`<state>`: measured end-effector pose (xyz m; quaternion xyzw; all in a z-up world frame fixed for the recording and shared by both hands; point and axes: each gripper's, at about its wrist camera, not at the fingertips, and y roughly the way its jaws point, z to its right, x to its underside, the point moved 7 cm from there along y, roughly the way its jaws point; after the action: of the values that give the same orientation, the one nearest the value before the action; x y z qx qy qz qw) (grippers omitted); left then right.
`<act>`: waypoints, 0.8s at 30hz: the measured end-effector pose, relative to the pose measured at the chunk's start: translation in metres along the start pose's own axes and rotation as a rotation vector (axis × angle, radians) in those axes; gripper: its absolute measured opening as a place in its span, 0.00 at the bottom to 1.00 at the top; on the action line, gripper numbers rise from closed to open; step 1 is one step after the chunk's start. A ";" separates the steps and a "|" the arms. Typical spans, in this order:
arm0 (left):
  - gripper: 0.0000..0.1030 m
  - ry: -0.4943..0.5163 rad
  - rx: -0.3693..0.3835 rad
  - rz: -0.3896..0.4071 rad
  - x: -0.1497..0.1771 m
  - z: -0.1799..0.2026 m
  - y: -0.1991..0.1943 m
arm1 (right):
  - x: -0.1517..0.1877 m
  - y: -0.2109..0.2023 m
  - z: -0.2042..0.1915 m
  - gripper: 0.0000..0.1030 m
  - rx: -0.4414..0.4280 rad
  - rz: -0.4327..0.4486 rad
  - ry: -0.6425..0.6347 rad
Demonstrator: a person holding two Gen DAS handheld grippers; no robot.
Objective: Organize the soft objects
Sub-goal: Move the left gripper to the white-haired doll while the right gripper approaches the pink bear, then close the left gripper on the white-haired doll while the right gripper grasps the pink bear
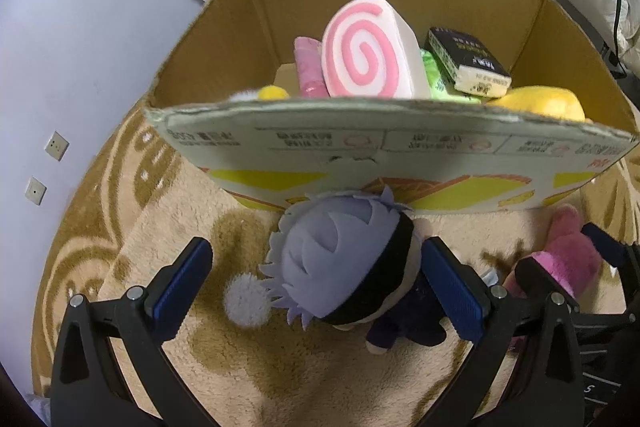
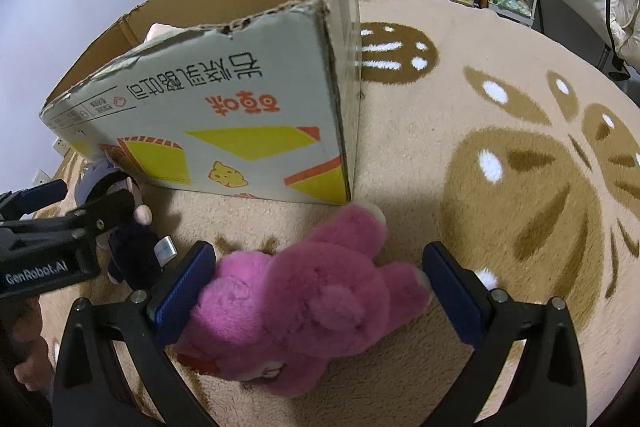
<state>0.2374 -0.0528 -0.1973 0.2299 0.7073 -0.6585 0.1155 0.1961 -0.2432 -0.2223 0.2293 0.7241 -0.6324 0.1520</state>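
- Left tongs (image 1: 320,279): jaws wide, straddling the lavender-haired plush doll (image 1: 340,271); right pad looks to touch its black headband, left pad clear of it.
- Doll lies on the beige patterned rug (image 1: 168,227), head just against the near wall of the cardboard box (image 1: 360,147).
- Right tongs (image 2: 320,287): jaws wide around the pink plush bear (image 2: 304,307); left pad touching the fur, right pad just off a paw.
- Bear lies on the rug at 6 o'clock from the box corner.
- Box contents, left wrist view: pink-swirl fish-cake plush (image 1: 360,55) at 12 o'clock, black-and-white block (image 1: 468,63) at 1 o'clock, yellow plush (image 1: 540,103) at 2 o'clock.
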 end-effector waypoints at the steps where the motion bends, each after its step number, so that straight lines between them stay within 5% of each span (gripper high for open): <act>1: 1.00 0.003 -0.001 -0.001 0.000 0.001 0.002 | 0.000 0.000 0.001 1.00 0.000 0.000 0.000; 24: 0.95 -0.035 0.052 -0.060 0.008 0.001 0.020 | 0.005 0.002 0.000 1.00 0.002 -0.009 0.008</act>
<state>0.2396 -0.0513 -0.2188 0.1999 0.6944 -0.6837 0.1020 0.1934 -0.2423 -0.2267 0.2287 0.7252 -0.6327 0.1462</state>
